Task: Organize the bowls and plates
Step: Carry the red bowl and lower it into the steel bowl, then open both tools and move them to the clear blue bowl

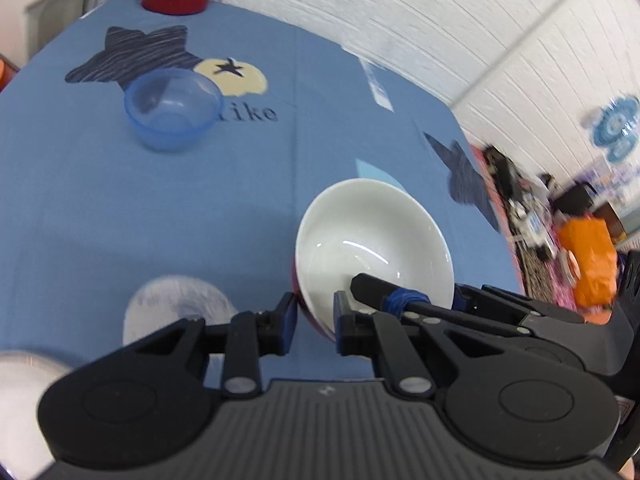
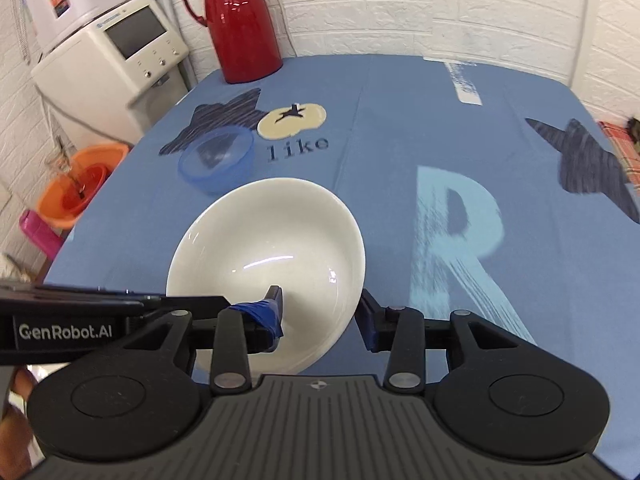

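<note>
A white bowl (image 1: 372,236) with a red outside sits tilted above the blue tablecloth (image 1: 200,208). My left gripper (image 1: 315,320) is shut on its near rim, one pad inside and one outside. In the right wrist view the same white bowl (image 2: 272,248) fills the centre. My right gripper (image 2: 320,316) straddles its right rim, open, with a blue-taped finger (image 2: 264,316) inside the bowl and the other finger outside it. A translucent blue bowl (image 1: 173,110) stands upright farther back, also seen as the blue bowl (image 2: 218,158).
A red thermos jug (image 2: 240,24) stands at the table's far edge by a white brick wall. Blurred white plates (image 1: 176,304) lie at the near left. A white appliance (image 2: 116,60) and an orange basin (image 2: 80,188) are off the table's left side.
</note>
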Demonstrator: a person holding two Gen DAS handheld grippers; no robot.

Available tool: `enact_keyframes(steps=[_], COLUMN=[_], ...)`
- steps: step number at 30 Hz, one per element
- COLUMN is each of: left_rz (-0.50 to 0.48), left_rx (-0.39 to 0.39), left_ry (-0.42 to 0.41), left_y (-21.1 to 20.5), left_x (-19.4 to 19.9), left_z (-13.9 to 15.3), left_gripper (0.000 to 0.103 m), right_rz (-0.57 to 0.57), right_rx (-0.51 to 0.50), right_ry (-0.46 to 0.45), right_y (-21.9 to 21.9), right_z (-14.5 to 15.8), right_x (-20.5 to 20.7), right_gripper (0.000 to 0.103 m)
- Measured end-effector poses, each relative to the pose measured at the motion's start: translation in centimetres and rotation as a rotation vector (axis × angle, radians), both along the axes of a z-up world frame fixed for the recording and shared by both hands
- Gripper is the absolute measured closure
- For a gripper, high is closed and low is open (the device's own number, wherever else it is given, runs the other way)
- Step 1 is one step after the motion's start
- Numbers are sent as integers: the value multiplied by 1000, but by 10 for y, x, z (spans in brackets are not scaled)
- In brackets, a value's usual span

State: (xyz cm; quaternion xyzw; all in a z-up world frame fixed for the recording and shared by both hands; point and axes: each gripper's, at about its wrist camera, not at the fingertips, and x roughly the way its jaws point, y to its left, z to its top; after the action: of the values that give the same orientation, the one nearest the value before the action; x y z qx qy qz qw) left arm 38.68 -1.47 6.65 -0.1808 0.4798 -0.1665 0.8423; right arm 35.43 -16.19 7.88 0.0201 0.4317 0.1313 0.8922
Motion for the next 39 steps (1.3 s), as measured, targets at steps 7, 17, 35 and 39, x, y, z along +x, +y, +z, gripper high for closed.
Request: enact_keyframes(steps=[7, 17, 35, 39], left_rz=[-149, -204, -190, -188], left_rx=[31, 70, 35, 29], left_ry=[-22, 42, -11, -65], left_y=[-28, -38, -24, -16], left_x=[-76, -109, -105, -109], left_z=[-2, -41, -22, -3], left_gripper=[96, 96, 41, 41], right_rz=[-50, -83, -76, -80], right_rx=[-25, 12, -56, -74], right_ry=[63, 143, 145, 101], right_y=[-19, -27, -23, -24], right_z=[-14, -53, -40, -24], right_x=[-77, -104, -107, -112], right_gripper=[76, 76, 77, 76])
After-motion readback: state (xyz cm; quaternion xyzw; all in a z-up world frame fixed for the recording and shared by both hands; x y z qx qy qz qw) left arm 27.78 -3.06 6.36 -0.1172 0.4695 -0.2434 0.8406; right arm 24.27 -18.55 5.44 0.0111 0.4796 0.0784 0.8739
